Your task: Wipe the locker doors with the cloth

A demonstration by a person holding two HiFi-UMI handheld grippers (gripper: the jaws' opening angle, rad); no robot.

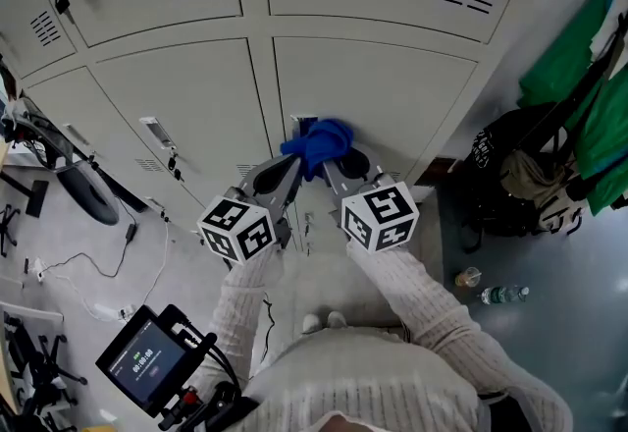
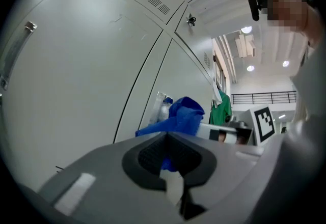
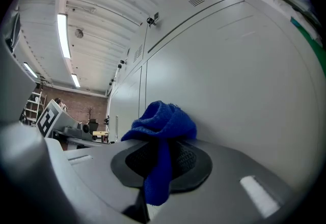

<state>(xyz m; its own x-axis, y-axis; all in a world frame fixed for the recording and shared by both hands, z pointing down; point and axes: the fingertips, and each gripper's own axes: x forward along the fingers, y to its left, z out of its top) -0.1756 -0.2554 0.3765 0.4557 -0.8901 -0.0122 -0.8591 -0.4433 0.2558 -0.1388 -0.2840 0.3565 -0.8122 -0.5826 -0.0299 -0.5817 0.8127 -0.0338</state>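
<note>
A bunched blue cloth [image 1: 319, 140] is pressed against the grey locker doors [image 1: 392, 86] at the seam between two lower doors, beside a small latch [image 1: 302, 123]. Both grippers hold it. My left gripper [image 1: 287, 168] is shut on the cloth's left corner, and a strip of the blue cloth [image 2: 179, 117] shows pinched at my left gripper [image 2: 167, 156]. My right gripper [image 1: 340, 165] is shut on the other side; the cloth [image 3: 164, 123] mounds over my right gripper [image 3: 160, 159], with a tail hanging down between the pads. The door [image 3: 244, 75] stands close behind.
A neighbouring door has a handle with keys [image 1: 159, 134]. Green garments [image 1: 574, 57] hang at the right above a black bag [image 1: 510, 175]. A water bottle [image 1: 505, 295] and a cup [image 1: 468, 277] lie on the floor. A screen device [image 1: 147, 359] and cables [image 1: 98, 273] lie at the left.
</note>
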